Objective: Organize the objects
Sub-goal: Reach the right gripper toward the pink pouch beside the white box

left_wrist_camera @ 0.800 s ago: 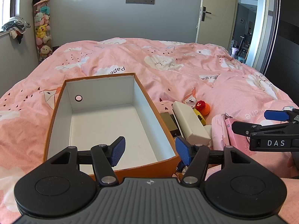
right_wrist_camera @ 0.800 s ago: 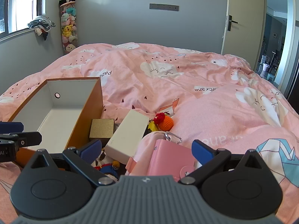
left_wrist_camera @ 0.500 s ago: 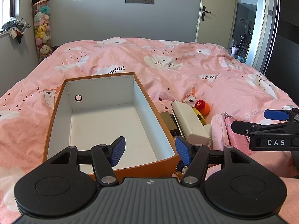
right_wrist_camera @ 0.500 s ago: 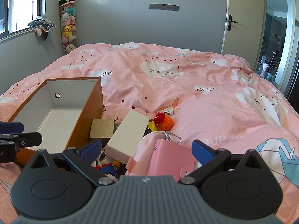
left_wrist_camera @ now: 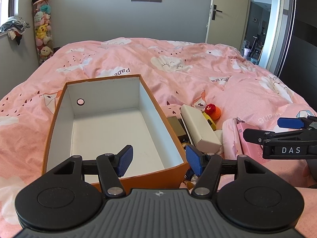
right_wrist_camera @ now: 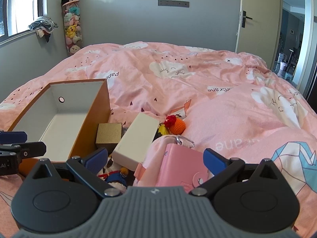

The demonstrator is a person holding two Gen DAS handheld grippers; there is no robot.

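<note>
An empty orange box with a white inside lies on the pink bed; it also shows in the right wrist view. Right of it lie a cream box, a brown block, an orange-and-red crochet toy, a pink wallet and a small plush. My left gripper is open and empty over the box's near right corner. My right gripper is open and empty just above the pink wallet.
The pink duvet covers the whole bed, with a raised fold on the right. A hanging tube of plush toys stands at the far left wall. A door is at the back right.
</note>
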